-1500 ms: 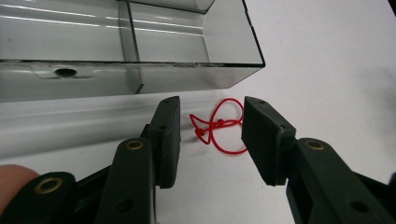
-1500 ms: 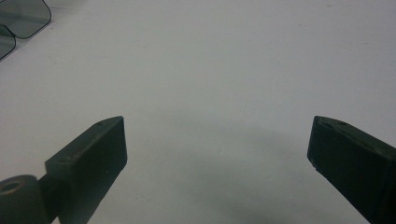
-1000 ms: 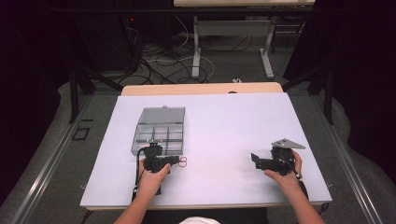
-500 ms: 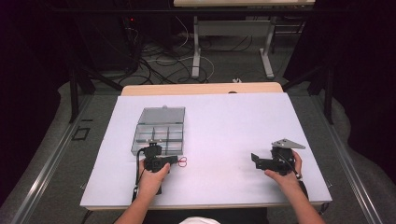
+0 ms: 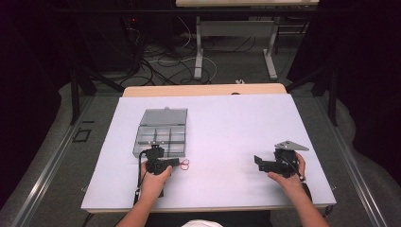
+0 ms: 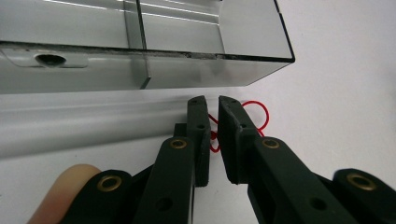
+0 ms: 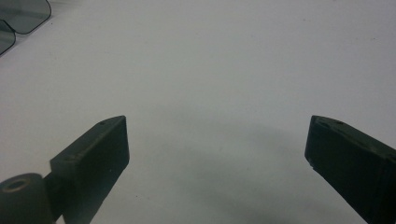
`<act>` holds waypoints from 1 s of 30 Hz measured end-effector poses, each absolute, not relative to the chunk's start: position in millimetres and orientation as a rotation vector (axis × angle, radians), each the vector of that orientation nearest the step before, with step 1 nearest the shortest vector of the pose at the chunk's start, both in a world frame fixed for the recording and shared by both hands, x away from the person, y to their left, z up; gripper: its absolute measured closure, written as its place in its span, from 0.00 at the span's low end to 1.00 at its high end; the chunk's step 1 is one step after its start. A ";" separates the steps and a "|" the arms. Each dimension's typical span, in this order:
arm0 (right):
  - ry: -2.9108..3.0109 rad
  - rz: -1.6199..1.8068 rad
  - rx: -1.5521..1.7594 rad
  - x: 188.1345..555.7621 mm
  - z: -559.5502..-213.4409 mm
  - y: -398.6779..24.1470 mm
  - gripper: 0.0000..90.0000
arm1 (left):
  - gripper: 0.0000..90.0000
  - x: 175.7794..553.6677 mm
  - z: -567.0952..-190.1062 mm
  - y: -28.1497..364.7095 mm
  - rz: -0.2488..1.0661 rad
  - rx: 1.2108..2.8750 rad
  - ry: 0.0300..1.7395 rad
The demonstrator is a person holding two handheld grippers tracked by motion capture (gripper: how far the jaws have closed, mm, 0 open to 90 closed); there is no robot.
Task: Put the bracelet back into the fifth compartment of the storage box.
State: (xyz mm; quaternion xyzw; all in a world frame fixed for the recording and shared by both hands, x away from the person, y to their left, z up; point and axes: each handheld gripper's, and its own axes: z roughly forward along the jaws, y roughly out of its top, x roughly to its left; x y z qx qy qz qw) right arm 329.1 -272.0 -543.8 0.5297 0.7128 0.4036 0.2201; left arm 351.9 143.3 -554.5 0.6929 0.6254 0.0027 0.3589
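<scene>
A thin red band (image 6: 259,111) lies on the white table just in front of a clear compartment box (image 6: 187,70). My left gripper (image 6: 214,105) points at it; its jaws have just been closing and now pinch the band's near strand between them. From above, the left gripper (image 5: 178,162) sits at the box's (image 5: 161,130) front edge with the red band (image 5: 185,165) at its tips. My right gripper (image 5: 257,161) rests at the table's right, jaws wide apart. In the right gripper view its gripper (image 7: 217,140) holds nothing over bare white surface.
The box's hinged lid (image 5: 164,116) lies flat behind it. The white table (image 5: 236,123) spreads between the two hands. Beyond its far edge are cables (image 5: 165,61) and table legs on the floor. A fingertip (image 6: 70,186) shows beside the left jaw.
</scene>
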 end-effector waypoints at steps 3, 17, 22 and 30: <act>1.971 1.116 1.466 329.1 -543.7 -272.0 0.07 | 0.94 351.8 -554.5 143.0 0.007 1.789 1.613; 1.973 1.115 1.458 329.6 -544.0 -272.2 0.07 | 0.97 350.4 -553.9 142.0 0.006 1.795 1.602; 1.973 1.116 1.458 329.5 -543.9 -272.3 0.07 | 0.97 348.9 -552.5 141.7 0.002 1.788 1.596; 1.974 1.117 1.458 329.6 -543.9 -272.2 0.07 | 0.97 345.6 -546.9 140.0 0.014 1.779 1.569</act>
